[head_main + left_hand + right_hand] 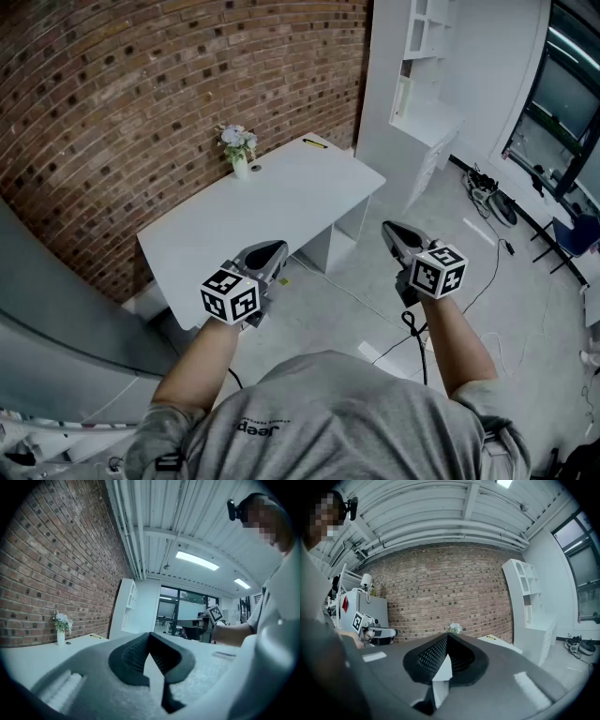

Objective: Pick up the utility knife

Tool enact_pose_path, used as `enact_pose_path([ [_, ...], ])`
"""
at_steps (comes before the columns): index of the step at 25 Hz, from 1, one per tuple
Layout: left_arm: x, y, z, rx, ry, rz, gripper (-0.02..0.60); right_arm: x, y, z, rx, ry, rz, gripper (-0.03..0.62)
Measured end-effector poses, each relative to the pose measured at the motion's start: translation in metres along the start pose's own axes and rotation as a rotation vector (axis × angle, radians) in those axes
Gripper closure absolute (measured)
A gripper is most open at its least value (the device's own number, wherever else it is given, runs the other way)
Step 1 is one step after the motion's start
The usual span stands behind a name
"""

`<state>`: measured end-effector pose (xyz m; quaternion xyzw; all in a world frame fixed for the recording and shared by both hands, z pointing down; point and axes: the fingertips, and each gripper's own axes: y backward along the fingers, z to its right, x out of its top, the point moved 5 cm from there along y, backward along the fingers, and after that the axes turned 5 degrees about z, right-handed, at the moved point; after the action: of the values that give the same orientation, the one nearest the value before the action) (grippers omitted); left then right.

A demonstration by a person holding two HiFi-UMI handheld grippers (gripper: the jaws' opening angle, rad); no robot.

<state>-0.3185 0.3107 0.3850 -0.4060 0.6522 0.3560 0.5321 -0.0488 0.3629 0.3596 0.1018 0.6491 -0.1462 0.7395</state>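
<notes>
Far off the left gripper's outer side stands a grey cabinet, and the brick wall runs behind it. The left gripper is held level at the near side of the white desk, with its marker cube turned up toward the head camera. Its jaws are pressed together with nothing between them (the dark ribbed pads meet in a point). Ahead of it, to the left of its jaw line, a small vase of pale flowers stands on the desk close to the wall.

The utility knife, a slim yellow thing, lies flat on the far end of the desk, well apart from both grippers. From the left gripper it lies beyond the vase. In the right gripper view it sits a little right of the jaw line.

The right gripper hangs over the floor in front of the desk's right-hand end, tipped slightly down. Its jaws are likewise closed tip to tip and empty. Past its outer side stands a white shelf unit, and farther right a tangle of cables lies on the floor.
</notes>
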Motion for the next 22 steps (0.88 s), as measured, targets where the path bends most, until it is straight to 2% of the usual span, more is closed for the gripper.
enact_pose_path([
  [14, 0.003, -0.022, 0.005, -0.018, -0.006, -0.009, 0.581, 0.005, 0.003, 0.018, 0.003, -0.02, 0.002, 0.586],
  [22, 0.003, -0.06, 0.035, -0.016, -0.031, -0.016, 0.581, 0.013, 0.026, 0.048, 0.018, -0.014, 0.017, 0.585],
])
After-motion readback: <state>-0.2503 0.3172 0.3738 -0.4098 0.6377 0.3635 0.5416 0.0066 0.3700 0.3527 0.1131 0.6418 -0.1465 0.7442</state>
